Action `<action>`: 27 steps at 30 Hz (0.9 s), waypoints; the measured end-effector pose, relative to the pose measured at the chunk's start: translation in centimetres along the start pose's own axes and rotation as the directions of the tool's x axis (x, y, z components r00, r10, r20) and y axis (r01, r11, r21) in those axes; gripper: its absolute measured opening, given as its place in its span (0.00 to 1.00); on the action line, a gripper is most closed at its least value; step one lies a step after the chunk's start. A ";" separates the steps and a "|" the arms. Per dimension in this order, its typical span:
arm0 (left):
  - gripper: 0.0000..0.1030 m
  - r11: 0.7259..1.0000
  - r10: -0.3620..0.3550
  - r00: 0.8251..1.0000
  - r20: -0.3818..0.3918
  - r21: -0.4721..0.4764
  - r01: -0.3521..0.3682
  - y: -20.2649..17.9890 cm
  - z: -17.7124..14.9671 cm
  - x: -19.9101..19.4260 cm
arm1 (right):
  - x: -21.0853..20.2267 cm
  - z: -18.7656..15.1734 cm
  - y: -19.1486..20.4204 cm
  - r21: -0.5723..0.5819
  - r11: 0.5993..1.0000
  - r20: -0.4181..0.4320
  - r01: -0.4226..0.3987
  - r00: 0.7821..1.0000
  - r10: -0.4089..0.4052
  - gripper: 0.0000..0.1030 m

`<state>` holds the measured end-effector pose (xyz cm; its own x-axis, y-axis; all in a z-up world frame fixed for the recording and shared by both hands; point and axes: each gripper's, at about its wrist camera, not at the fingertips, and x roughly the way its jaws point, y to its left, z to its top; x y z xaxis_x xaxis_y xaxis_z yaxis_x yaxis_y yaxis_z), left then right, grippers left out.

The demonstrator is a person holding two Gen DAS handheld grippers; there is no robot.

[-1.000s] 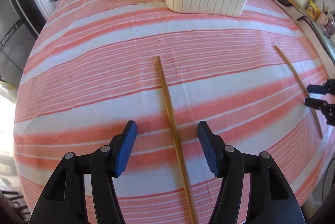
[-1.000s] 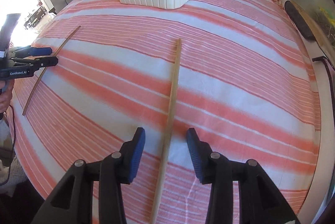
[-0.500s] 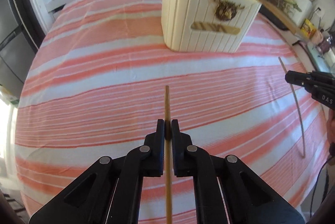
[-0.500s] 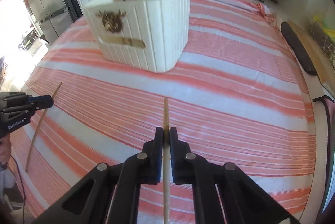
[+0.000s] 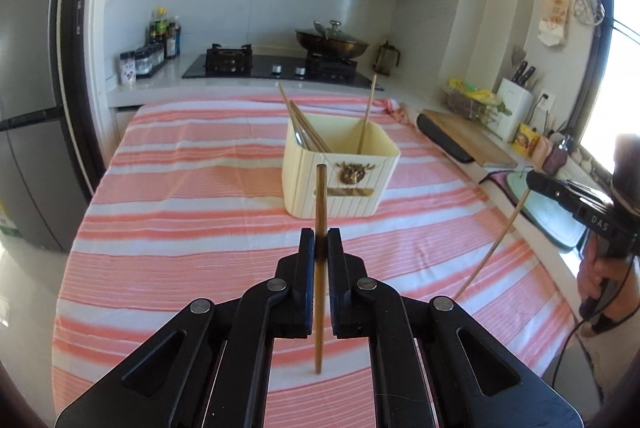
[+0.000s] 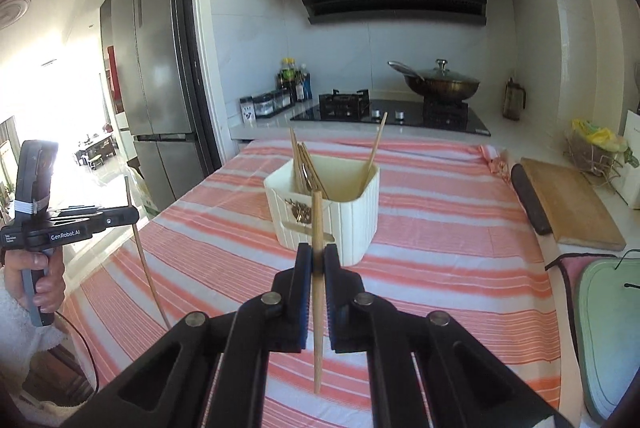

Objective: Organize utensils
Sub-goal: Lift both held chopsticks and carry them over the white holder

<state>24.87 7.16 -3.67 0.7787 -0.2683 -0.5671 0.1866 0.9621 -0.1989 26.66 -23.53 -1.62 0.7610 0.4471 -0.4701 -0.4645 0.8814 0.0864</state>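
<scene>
Wooden chopsticks clamped upright, one in left gripper (image 5: 321,253), other in right gripper (image 6: 317,260), above pink-striped tablecloth (image 5: 192,212), short of cream utensil holder (image 5: 340,168) already holding several.

surface: table (image 5: 180,228) (pink-and-white striped cloth) | on it: 1 cream holder (image 5: 340,168)

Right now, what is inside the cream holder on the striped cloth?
Inside the cream holder, a bundle of chopsticks leans at its left, a single chopstick at its right. Something metallic shows among the bundle. The walls hide the bottom.
</scene>
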 end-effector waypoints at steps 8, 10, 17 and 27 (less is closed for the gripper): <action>0.04 1.000 -0.014 0.999 0.031 0.004 0.014 -0.2 1.7 -0.8 | -0.7 2.1 0.3 -0.026 1.000 0.044 -0.004 0.999 0.005 0.06; 0.04 1.000 -0.027 0.999 0.041 0.000 0.027 -0.2 2.6 -1.0 | -0.1 2.9 -0.2 -0.019 1.000 0.035 -0.004 0.999 0.004 0.06; 0.04 0.999 -0.044 0.969 0.245 0.019 0.040 -1.1 11.4 -3.1 | 0.8 9.1 -1.3 -0.052 0.998 0.121 0.033 0.992 -0.026 0.06; 0.04 0.992 0.080 0.934 0.348 -0.119 -0.041 0.2 20.2 6.9 | 6.3 16.6 -0.8 -0.076 0.996 0.336 0.045 0.942 -0.017 0.06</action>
<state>42.37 6.50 8.48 0.9509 -0.1564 -0.2672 0.0822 0.9595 -0.2693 39.39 -18.84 9.94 0.8766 0.4577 -0.1488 -0.4631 0.8863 -0.0020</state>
